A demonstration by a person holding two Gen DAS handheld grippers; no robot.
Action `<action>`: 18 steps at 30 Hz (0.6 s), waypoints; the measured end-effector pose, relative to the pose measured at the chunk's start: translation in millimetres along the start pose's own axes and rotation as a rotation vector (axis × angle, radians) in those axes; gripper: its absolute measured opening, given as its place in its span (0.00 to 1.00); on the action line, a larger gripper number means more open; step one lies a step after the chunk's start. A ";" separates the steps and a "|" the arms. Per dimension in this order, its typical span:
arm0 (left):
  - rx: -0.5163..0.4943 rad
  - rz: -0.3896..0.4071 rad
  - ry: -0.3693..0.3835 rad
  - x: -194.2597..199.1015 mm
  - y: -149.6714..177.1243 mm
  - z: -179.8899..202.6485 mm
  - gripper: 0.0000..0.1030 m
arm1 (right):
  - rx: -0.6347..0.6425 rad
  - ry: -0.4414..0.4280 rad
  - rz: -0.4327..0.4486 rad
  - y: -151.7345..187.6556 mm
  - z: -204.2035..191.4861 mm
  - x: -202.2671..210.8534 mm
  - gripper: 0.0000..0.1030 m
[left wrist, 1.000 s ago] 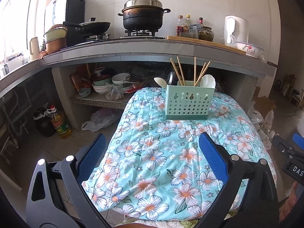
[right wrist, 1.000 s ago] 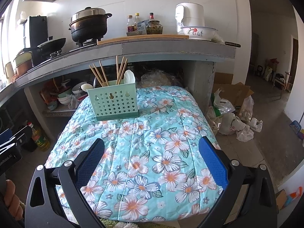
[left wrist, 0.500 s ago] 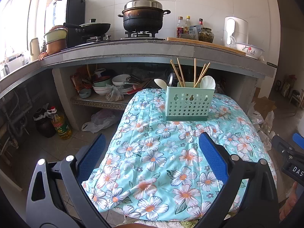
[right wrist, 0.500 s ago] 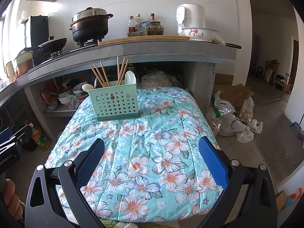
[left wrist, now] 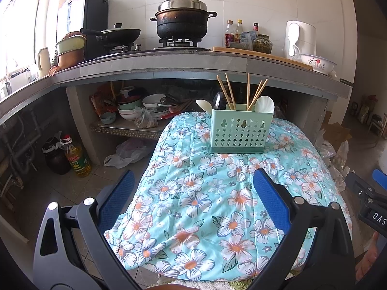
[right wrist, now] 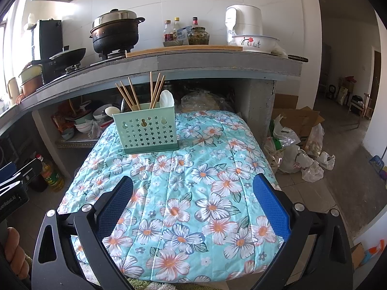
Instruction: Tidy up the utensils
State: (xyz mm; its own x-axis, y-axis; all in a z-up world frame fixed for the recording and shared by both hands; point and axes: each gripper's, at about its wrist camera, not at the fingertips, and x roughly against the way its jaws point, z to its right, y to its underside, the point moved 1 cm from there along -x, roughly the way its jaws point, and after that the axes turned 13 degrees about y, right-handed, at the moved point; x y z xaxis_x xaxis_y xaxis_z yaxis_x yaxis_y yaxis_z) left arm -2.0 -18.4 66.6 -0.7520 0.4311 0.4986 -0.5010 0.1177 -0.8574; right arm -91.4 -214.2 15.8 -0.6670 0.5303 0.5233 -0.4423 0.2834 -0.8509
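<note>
A light green utensil holder (left wrist: 239, 131) with little star holes stands upright on the far part of a flowery blue cloth (left wrist: 217, 188). Brown wooden chopsticks (left wrist: 248, 91) stick up out of it, leaning a bit this way and that. A white spoon (left wrist: 265, 103) pokes up at its right end. Another white spoon (left wrist: 203, 104) shows by its left end.

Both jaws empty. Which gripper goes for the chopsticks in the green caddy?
Left, marginally. From the left gripper the green caddy sits nearly straight ahead; from the right gripper it lies off to its left. Both are open, well short of the chopsticks.
</note>
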 end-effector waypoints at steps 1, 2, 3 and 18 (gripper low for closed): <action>0.000 0.000 0.000 -0.3 0.6 -0.4 0.92 | 0.000 0.001 0.001 0.0 0.4 0.0 0.94; 0.000 0.000 0.000 0.0 0.5 -0.3 0.92 | 0.001 0.002 0.001 0.0 0.5 -0.1 0.94; 0.000 0.000 0.000 -0.4 0.3 -0.5 0.92 | 0.001 0.001 0.001 0.0 0.6 -0.2 0.94; 0.000 -0.002 0.001 -0.5 0.4 -0.7 0.92 | 0.000 0.000 -0.002 0.2 -0.1 0.3 0.94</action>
State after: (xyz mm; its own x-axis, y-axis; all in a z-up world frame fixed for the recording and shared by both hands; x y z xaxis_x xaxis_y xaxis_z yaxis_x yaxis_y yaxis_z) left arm -1.5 -18.0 65.9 -0.7507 0.4318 0.4999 -0.5022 0.1185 -0.8566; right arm -91.6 -213.9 15.8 -0.6665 0.5297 0.5246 -0.4432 0.2843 -0.8501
